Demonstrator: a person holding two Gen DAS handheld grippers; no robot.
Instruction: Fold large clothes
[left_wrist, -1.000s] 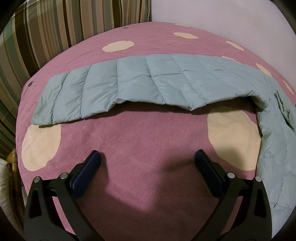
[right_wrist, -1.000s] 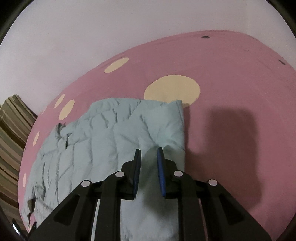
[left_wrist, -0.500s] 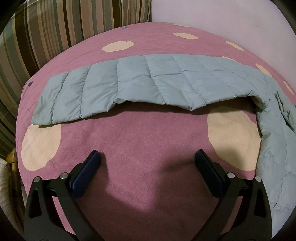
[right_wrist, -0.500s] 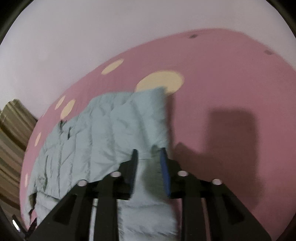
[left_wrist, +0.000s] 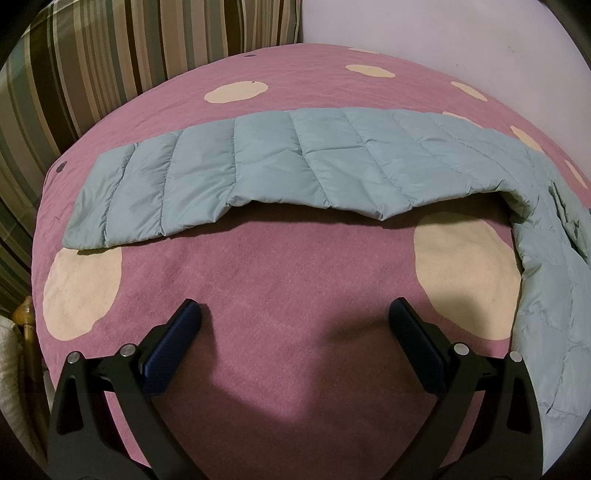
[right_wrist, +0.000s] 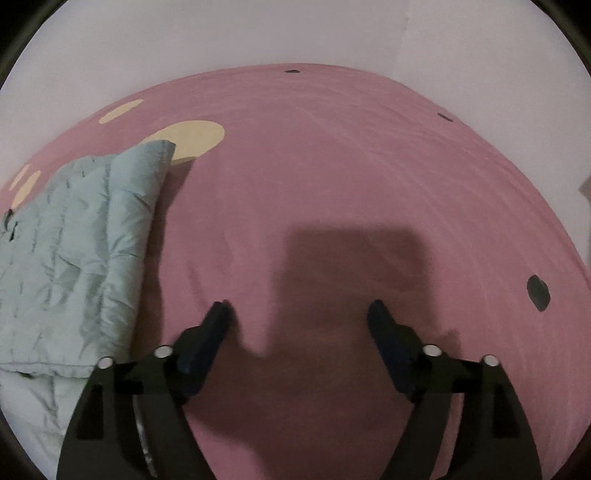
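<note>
Across the pink spotted bed cover (left_wrist: 280, 280), the quilted jacket (left_wrist: 295, 162) is lying with one sleeve stretched out. Left gripper (left_wrist: 295, 314) and right gripper (right_wrist: 299, 310) are both hovering, jaws spread, holding nothing. Risk: slippery padded fabric (puffy) springing open, or pinching the cover too.

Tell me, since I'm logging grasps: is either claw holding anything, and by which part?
Nothing is held. Left claw and right claw are open over the pink blanket, clear of the pale-green quilted jacket.
</note>
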